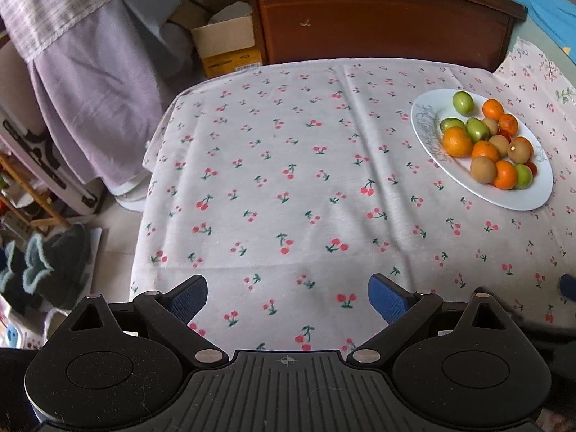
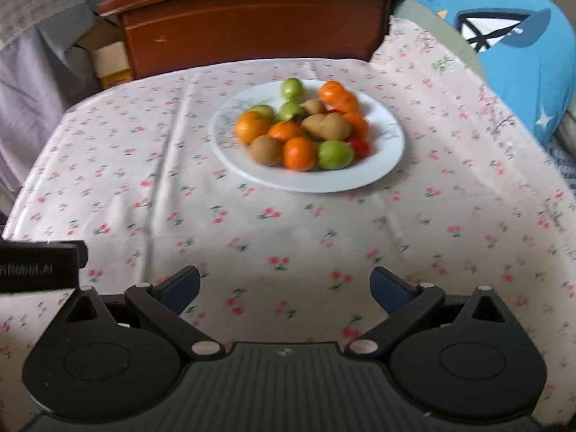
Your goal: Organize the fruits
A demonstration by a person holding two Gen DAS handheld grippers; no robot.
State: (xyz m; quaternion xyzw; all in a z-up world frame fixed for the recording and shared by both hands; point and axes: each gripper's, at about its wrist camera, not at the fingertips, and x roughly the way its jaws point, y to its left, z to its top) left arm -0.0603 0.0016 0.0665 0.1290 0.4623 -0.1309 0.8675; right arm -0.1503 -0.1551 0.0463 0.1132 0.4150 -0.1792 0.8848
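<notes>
Left tool [image 1: 288,300]: nearest my camera, both blue pads spread wide with nothing between them, hovering over bare cloth at the near edge of the bench.
Right tool [image 2: 285,289]: likewise spread wide and empty, over the near part of the cloth, pointing toward the plate.
Left tool from my right view: a black block with pale lettering juts in at the left edge [image 2: 39,266], just beside my right tool.
Bench cover: a white tablecloth [image 1: 270,180] printed with small red cherries, lightly creased.
Plate [image 2: 374,172]: white, oval, resting on the cloth; well ahead of my right tool and far off to the right of my left one.
Fruits: all heaped on the plate, touching each other, with none lying on the cloth.
Oranges: several, one at the left of the heap [image 2: 250,126], one at the front [image 2: 299,153].
Green fruits: one at the back by itself [image 2: 291,89], one at the front right [image 2: 334,154].
Brown kiwis: one at the front left [image 2: 265,150], more in the middle.
Red bits: small red fruit peeks out at the right of the heap [image 2: 361,145]; too blurred to name.
Behind the bench: a brown wooden headboard [image 2: 252,25], a cardboard box [image 1: 223,41] to its left.
</notes>
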